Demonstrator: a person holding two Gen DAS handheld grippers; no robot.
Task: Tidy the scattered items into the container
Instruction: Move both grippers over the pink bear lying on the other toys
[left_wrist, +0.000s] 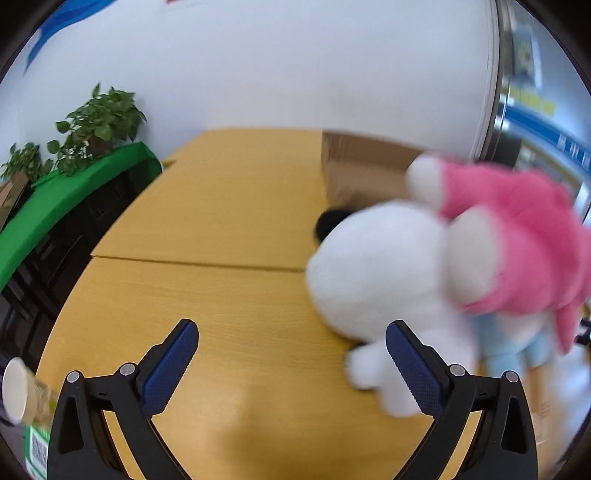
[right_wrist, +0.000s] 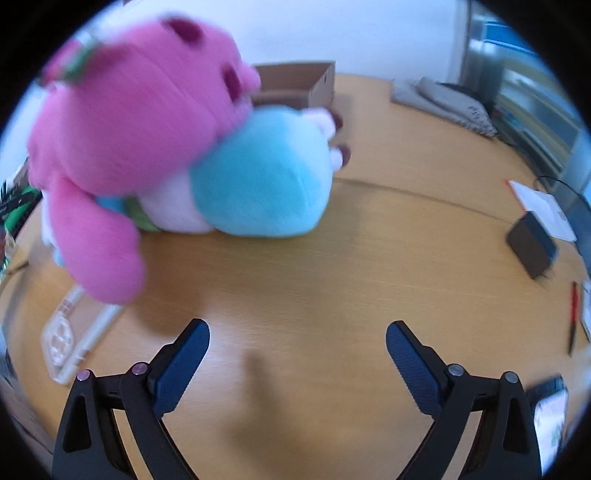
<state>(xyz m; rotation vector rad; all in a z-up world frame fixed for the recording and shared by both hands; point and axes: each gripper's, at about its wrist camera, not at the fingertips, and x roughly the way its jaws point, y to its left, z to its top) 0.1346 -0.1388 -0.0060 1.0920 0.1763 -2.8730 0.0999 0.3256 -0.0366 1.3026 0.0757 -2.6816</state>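
Since the plush toys sit bunched together on the desk (right_wrist: 332, 295) short of the cardboard box (right_wrist: 317, 86), the pink plush (right_wrist: 140, 122) leaning over the light blue plush (right_wrist: 266, 177) and a white plush (left_wrist: 376, 273) next to them, none of them looks to be in the box. From the right claw (right_wrist: 297, 365) the pile lies ahead and to the left, the blue one's long axis running across the view; from the left claw (left_wrist: 291, 365) it's ahead-right, with the white plush just beside its right finger, so left seems nearer. Both claws are spread wide apart, gripping nothing.
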